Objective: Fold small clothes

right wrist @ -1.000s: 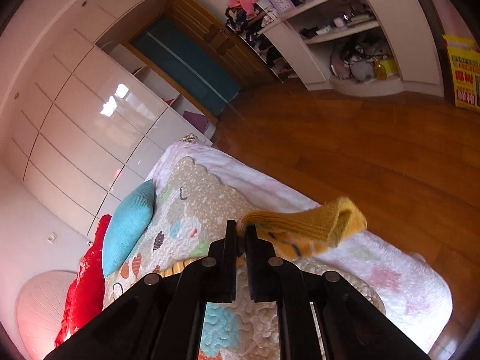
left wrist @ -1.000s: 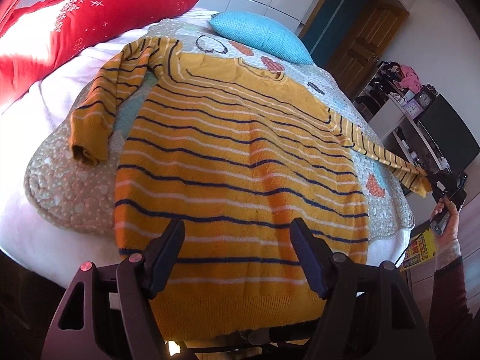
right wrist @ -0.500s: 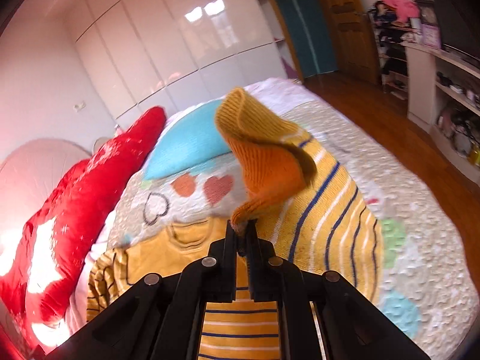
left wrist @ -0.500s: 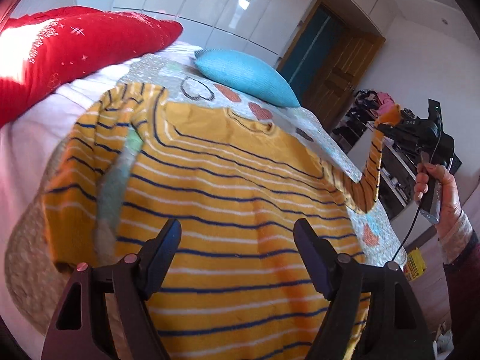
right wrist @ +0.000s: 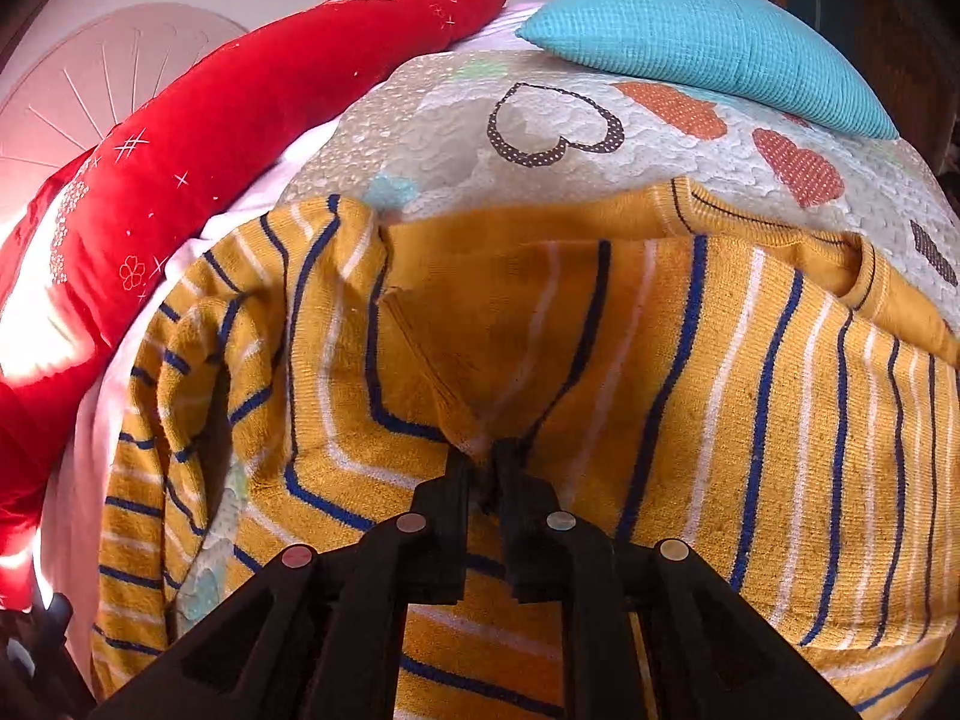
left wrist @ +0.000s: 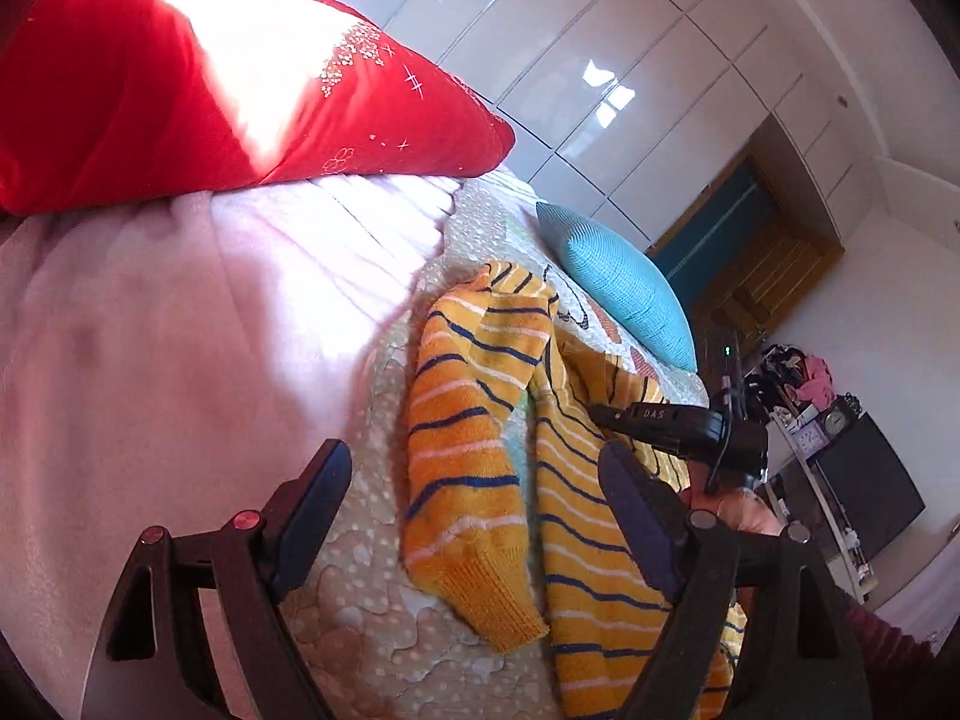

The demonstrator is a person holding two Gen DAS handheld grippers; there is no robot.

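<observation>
Sweater point(right wrist: 600, 360) lies flat on the quilt point(right wrist: 432, 138), which covers the bed. One sleeve point(right wrist: 750, 372) folded across the chest; other sleeve point(left wrist: 462, 450) lies alongside the body at its left edge. Small pillow point(right wrist: 702, 42) behind the collar on the quilt. Long pillow point(right wrist: 240, 132) further left. Wardrobe point(left wrist: 630, 90) behind the bed.

Two handheld grippers at work, one spread wide, the other pinched tight.

The left gripper point(left wrist: 474, 516) hovers with its jaws spread far apart, nothing between them. The right gripper point(right wrist: 482, 468), seen in the left wrist view point(left wrist: 600, 414) reaching in from the right with the person's hand point(left wrist: 732, 507) behind it, has its fingers nearly closed, pinching a fold of the striped sweater point(right wrist: 690, 360).
</observation>
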